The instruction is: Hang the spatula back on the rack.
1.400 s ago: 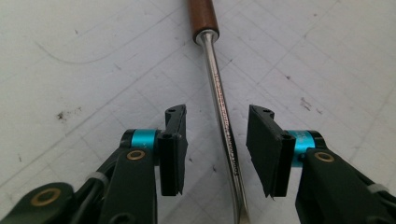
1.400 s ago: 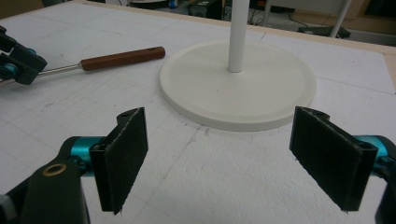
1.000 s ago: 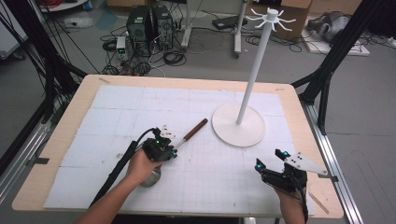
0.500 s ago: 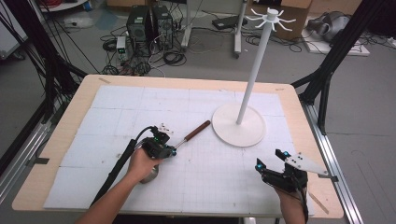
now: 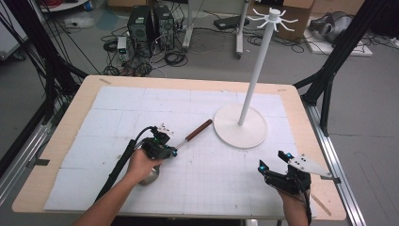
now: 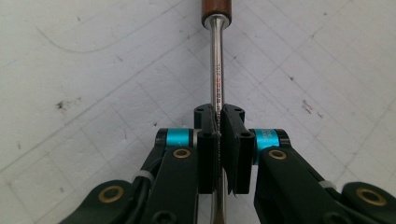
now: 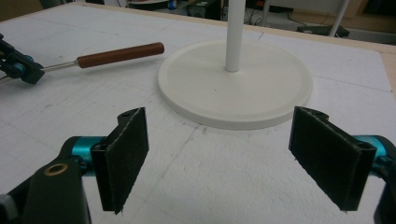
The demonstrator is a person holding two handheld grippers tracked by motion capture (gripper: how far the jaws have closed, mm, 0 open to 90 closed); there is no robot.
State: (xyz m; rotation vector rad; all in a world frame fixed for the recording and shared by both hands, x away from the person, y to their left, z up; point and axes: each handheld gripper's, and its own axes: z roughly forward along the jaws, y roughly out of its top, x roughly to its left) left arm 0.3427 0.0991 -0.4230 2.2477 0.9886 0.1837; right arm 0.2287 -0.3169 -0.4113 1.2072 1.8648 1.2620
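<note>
L gripper (image 6: 218,135): its fingers (image 6: 208,154) are clenched on the thin steel shank of the utensil (image 5: 190,136), w/ the pads meeting almost flat and the rod pinched between them. In the high view that gripper (image 5: 165,149) sits near the middle of the desk (image 5: 56,155), a bit toward the near edge, and the utensil's brown wooden handle (image 5: 199,129) sticks out past it toward the base of the white stand (image 5: 241,126), stopping just short of the disc. Whether the handle rests on the mat or is a touch off it, can't tell.

To do this step well, I'd say: keep the squeeze firm, since a round polished shank can roll or slide in flat pads. The grip is far from the heavy handle end, so it'll prob want to droop; lift slow and level, and swing clear of the stand's pole.

R gripper (image 7: 224,154): fingers (image 7: 123,154) released, spread wide, nothing between them. It sits near the desk's near right corner (image 5: 284,172), pointing at the stand base, well apart from the utensil. Could come in to steady the handle if needed.

Count:
- utensils: 1
- stands: 1, w/ a ring of hooks at the top
- grippers: 2, one per hand
- white gridded mat (image 5: 117,101) on the desk: 1
</note>
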